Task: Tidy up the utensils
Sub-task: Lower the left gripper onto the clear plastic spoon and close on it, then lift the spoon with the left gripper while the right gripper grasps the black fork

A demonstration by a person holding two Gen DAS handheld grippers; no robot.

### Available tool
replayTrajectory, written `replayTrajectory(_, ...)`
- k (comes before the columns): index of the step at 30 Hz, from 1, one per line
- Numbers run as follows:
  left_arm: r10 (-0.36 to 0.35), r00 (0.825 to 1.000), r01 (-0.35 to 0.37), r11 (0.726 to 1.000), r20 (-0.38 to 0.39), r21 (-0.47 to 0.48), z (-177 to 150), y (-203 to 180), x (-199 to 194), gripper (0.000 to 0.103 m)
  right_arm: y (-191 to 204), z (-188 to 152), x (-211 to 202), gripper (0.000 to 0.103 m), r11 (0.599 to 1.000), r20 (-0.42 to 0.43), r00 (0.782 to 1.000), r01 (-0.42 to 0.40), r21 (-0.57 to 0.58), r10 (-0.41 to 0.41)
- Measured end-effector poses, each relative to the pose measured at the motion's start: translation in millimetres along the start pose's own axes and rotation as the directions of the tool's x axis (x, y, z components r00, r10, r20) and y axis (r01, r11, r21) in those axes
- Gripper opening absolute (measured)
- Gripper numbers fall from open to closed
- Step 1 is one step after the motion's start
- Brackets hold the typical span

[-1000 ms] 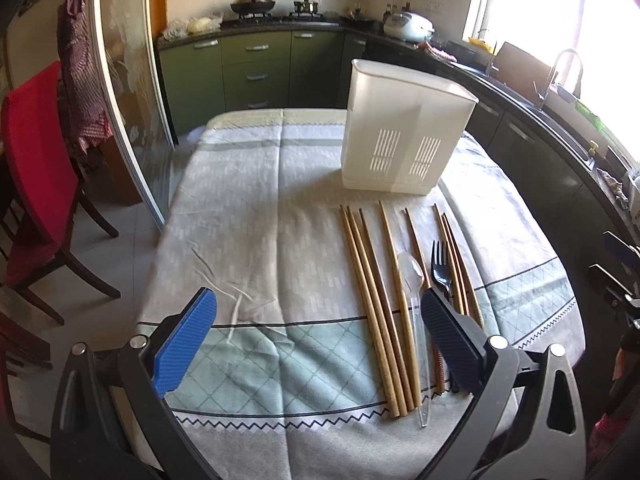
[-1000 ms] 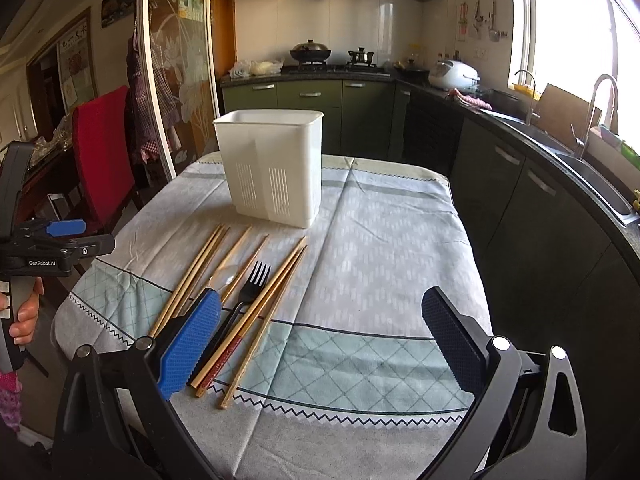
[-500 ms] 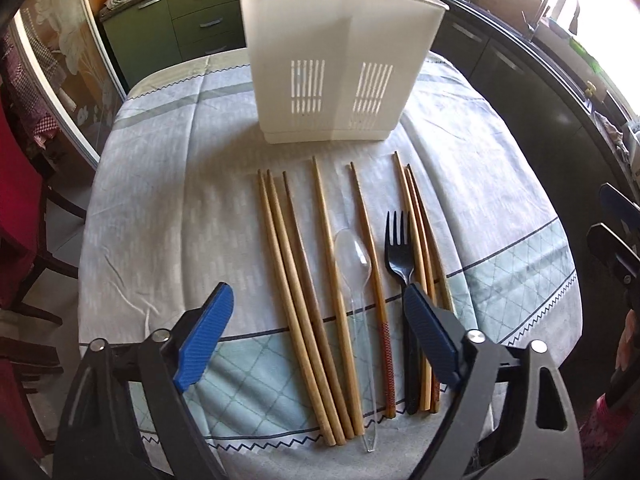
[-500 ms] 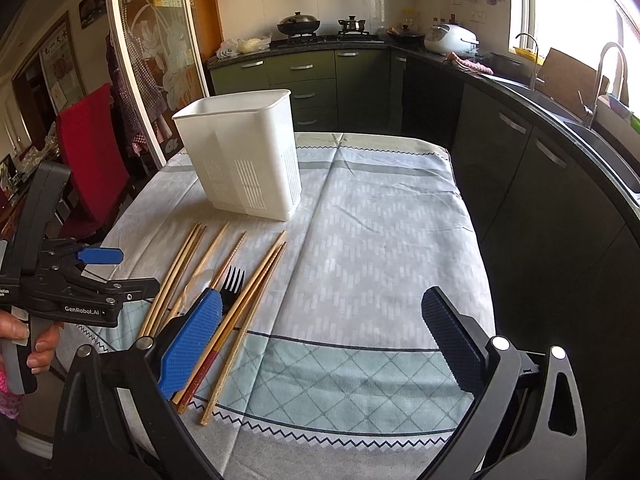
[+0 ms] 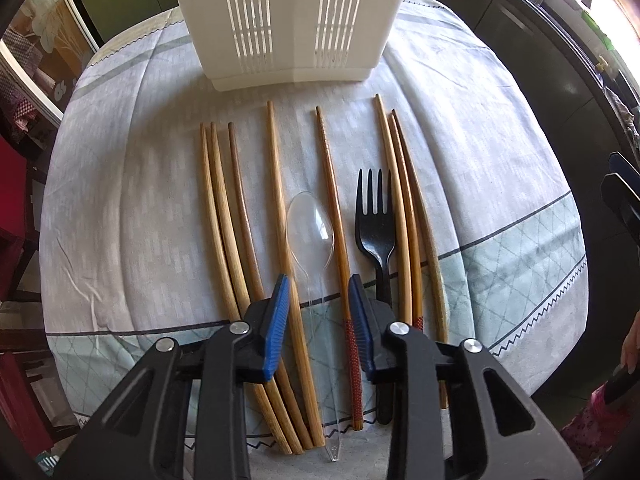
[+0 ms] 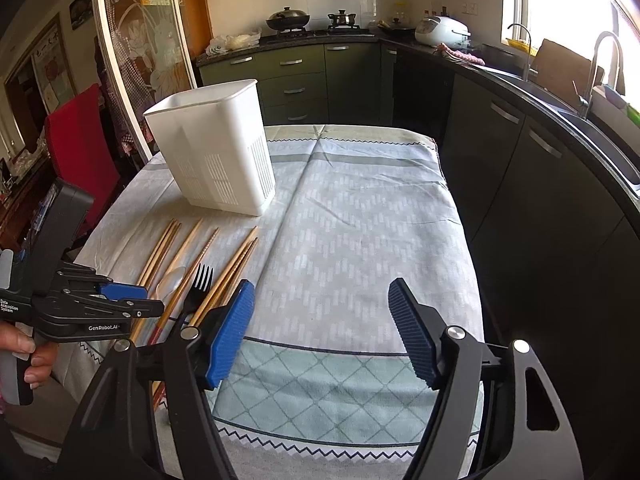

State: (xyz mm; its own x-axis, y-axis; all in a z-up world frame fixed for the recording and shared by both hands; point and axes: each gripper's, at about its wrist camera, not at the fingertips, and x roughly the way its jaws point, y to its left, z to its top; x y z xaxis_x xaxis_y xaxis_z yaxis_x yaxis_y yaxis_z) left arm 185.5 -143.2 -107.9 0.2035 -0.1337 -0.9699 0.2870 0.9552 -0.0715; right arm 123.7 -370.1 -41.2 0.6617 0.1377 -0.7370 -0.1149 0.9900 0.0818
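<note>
Several wooden chopsticks (image 5: pixel 276 184), a clear plastic spoon (image 5: pixel 310 224) and a black plastic fork (image 5: pixel 376 224) lie side by side on the tablecloth in front of a white slotted utensil holder (image 5: pixel 288 20). My left gripper (image 5: pixel 318 300) is low over them, jaws half closed and empty, straddling the spoon's handle, one plain chopstick and a red-ended chopstick (image 5: pixel 340 240). My right gripper (image 6: pixel 322 320) is wide open and empty above bare cloth, right of the utensils (image 6: pixel 200 276). The holder (image 6: pixel 216 156) stands at the table's back left there.
The table (image 6: pixel 360 208) has a grey and green patterned cloth, its near edge close below both grippers. A red chair (image 6: pixel 80 140) stands to the left. Dark kitchen cabinets (image 6: pixel 520 152) and a sink run along the right and back.
My left gripper has dropped towards the utensils and narrowed its jaws around the spoon handle and two chopsticks. My right gripper has shifted slightly and stays wide open.
</note>
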Motion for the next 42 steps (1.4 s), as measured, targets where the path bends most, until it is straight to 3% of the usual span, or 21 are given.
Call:
replayTrajectory(9,-0.007,1.0,0.007,1.0,-0.015,0.008,2,-6,4,0.011,4,-3,-2,0.07,1.0,0.012,1.0,-0.026,-0.007,0.026)
replayTrajectory(30,0.028,0.999,-0.028,0.999,-0.03,-0.016,1,11,5,0.009,19,0,-4,0.071,0.998,0.012,0.999,-0.044,-0.039,0.045)
replayTrajectory(42,0.057,0.998,-0.057,0.998,-0.018,0.011,7,-11,16,0.01,25,0,-1,0.077,0.997,-0.001,0.999,-0.039,-0.063,0.039)
